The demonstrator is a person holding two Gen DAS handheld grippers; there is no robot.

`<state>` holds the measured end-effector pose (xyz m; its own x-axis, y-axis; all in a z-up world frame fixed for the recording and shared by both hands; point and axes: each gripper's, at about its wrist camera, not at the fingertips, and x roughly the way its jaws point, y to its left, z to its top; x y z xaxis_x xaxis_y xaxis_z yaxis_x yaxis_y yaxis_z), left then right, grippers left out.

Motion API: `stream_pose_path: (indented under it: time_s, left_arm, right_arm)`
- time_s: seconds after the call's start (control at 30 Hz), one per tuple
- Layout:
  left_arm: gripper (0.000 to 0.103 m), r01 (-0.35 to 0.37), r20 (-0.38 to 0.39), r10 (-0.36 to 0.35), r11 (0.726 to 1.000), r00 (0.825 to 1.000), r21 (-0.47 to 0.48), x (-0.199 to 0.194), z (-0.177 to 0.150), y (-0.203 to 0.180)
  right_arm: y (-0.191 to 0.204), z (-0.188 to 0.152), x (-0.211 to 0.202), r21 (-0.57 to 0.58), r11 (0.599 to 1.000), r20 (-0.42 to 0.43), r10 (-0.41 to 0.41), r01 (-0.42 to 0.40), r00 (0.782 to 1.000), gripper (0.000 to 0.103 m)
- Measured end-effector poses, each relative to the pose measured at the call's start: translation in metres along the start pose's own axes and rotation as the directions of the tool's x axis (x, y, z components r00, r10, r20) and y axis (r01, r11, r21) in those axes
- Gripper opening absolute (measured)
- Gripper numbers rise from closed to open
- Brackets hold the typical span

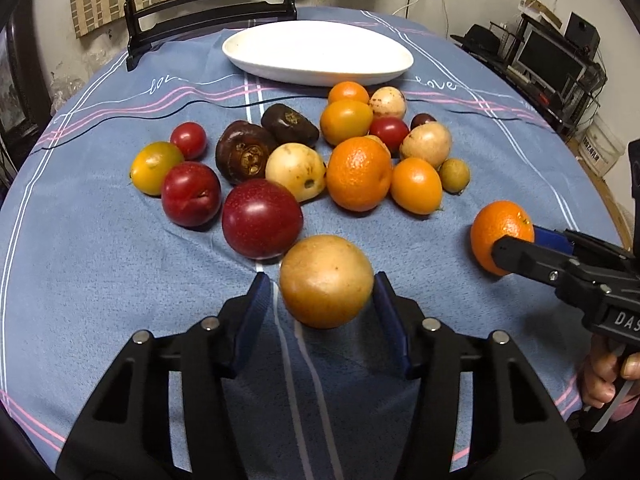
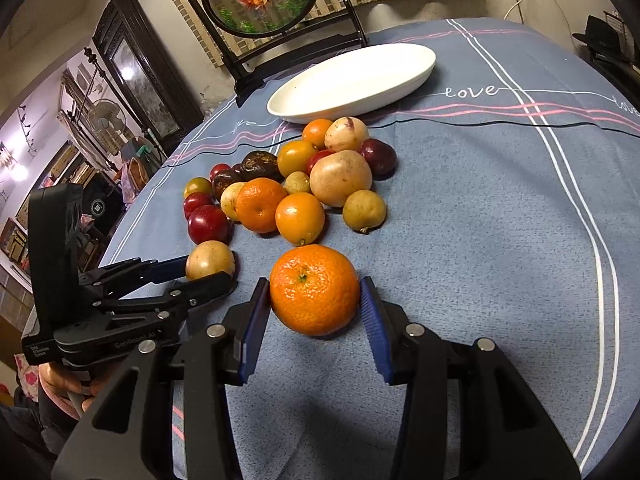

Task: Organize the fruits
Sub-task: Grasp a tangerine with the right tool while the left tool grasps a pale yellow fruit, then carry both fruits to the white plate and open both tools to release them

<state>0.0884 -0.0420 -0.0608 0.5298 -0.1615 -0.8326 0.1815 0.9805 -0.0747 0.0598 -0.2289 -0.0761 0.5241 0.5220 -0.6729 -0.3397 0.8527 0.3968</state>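
The left gripper (image 1: 324, 296) is pointing steeply down toward the surface (image 1: 100, 300), its blue-padded fingers (image 1: 256, 300) standing either side of a tan fruit (image 1: 326, 280) — the right pad is touching it, while a thin gap is showing at the left pad. The right gripper (image 2: 316, 300) is angling down too, its fingers (image 2: 256, 308) pressing against both sides of an orange (image 2: 315, 294). A hand (image 1: 604, 376) is wrapping the right gripper's handle, fingers curling around the trigger — the other hand (image 2: 68, 390) is gripping the left handle.
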Motion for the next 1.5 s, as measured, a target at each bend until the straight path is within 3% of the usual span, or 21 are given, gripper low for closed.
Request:
stream_pose_path:
  time_s: [0.2,0.27,0.37,0.73,0.87,0.97,1.17,1.33,1.5]
  left_arm:
    - [0.054,-0.015,0.005,0.015,1.0,1.0,0.023,0.002,0.002,-0.004]
    - [0.047,-0.015,0.011,0.015,0.999,1.0,0.029,0.001,0.002,-0.003]
    - [0.046,0.001,0.016,-0.001,1.0,1.0,0.028,-0.001,0.003,-0.002]
    - [0.045,0.122,0.094,-0.127,0.991,0.987,0.054,-0.035,0.006,0.006]
    - [0.045,0.159,0.138,-0.168,0.985,0.976,0.074,-0.051,0.03,0.01]
    - [0.045,0.163,0.174,-0.177,0.982,0.969,0.093,-0.053,0.069,0.015]
    - [0.045,0.091,0.215,-0.107,0.992,0.971,0.083,-0.011,0.158,0.03]
    - [0.045,0.092,0.12,-0.098,0.994,0.988,0.054,0.056,0.219,0.045]
    - [0.045,0.063,0.026,-0.064,0.997,0.998,0.039,0.103,0.237,0.053]
  right_arm:
    - [-0.001,0.001,-0.001,-0.002,1.0,0.001,-0.008,0.008,1.0,0.046]
    - [-0.001,0.001,-0.001,0.0,1.0,0.002,-0.012,0.012,1.0,0.046]
    - [-0.001,0.002,-0.001,-0.002,1.0,0.001,-0.018,0.018,1.0,0.046]
    - [0.0,0.021,-0.005,-0.025,0.999,0.006,-0.031,0.031,1.0,0.046]
    - [0.004,0.046,-0.008,-0.061,0.997,0.031,-0.043,0.045,0.999,0.046]
    - [0.006,0.076,-0.008,-0.084,0.996,0.074,-0.031,0.037,0.997,0.046]
    - [-0.014,0.15,0.036,-0.075,0.994,0.127,-0.07,0.08,0.989,0.046]
    - [-0.021,0.19,0.092,-0.141,0.98,0.097,-0.128,0.141,0.987,0.046]
    - [-0.03,0.202,0.136,-0.154,0.976,-0.007,-0.156,0.153,0.988,0.046]
